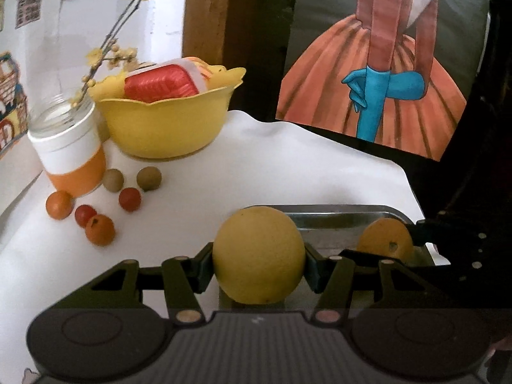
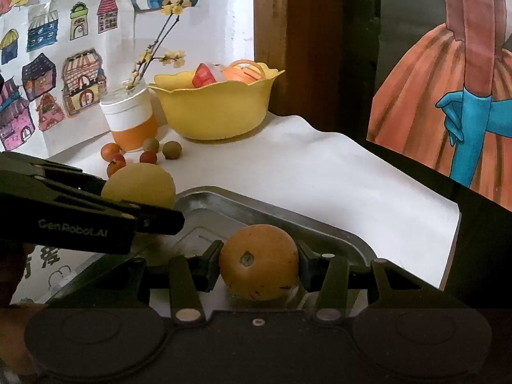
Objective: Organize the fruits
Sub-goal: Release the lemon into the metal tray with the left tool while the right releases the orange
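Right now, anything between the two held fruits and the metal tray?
Nothing visible. The left gripper is shut on the yellow fruit at the metal tray's near-left edge; the right gripper is shut on the orange fruit above the tray's floor. What shows of the tray is bare; the small fruits lie apart, by the jar.

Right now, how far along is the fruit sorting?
Done: nothing visibly placed; the bare part of the metal tray holds no fruit. In hand: the left gripper is shut on the yellow fruit, the right gripper is shut on the orange fruit, both at the tray. Left: six small fruits lie loose beside the jar and the yellow bowl.
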